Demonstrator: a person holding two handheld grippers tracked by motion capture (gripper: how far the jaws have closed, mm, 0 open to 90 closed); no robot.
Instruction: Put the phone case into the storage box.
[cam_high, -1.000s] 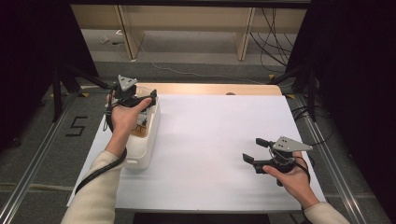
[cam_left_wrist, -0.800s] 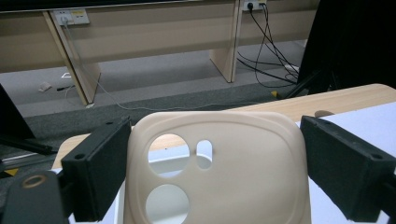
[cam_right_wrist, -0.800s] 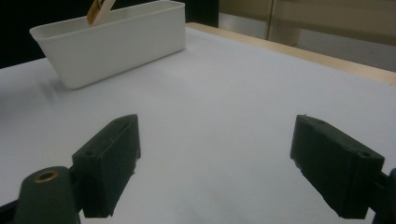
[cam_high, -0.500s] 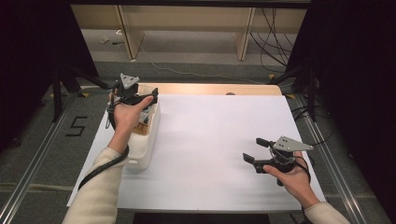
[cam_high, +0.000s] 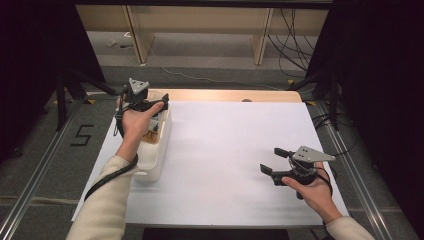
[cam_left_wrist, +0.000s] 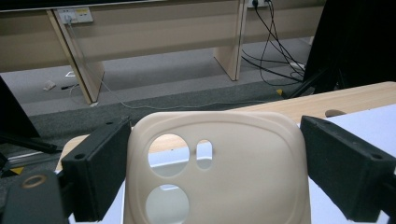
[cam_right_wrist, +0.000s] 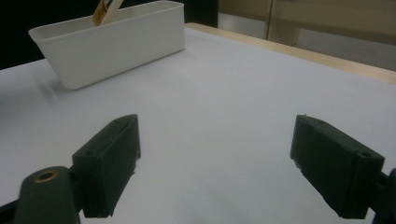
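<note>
A cream phone case (cam_left_wrist: 243, 172) with camera cut-outs stands upright between the jaws of my left gripper (cam_left_wrist: 215, 168), and both black pads (cam_left_wrist: 100, 168) press on its sides. In the high view the left gripper (cam_high: 145, 102) hovers over the far end of a white bin (cam_high: 155, 160), with the hand covering the case. My right gripper (cam_high: 272, 161) is held low over the white table sheet (cam_high: 225, 140) at the right. Its jaws stand wide apart, and in the right gripper view (cam_right_wrist: 215, 158) nothing lies between them.
The long white bin (cam_right_wrist: 116, 46) sits along the table's left side, with a tan item (cam_right_wrist: 105, 9) sticking out of it. A wooden table edge (cam_high: 235, 95) runs along the far side. Cables (cam_high: 290, 35) and wooden furniture legs stand on the floor beyond.
</note>
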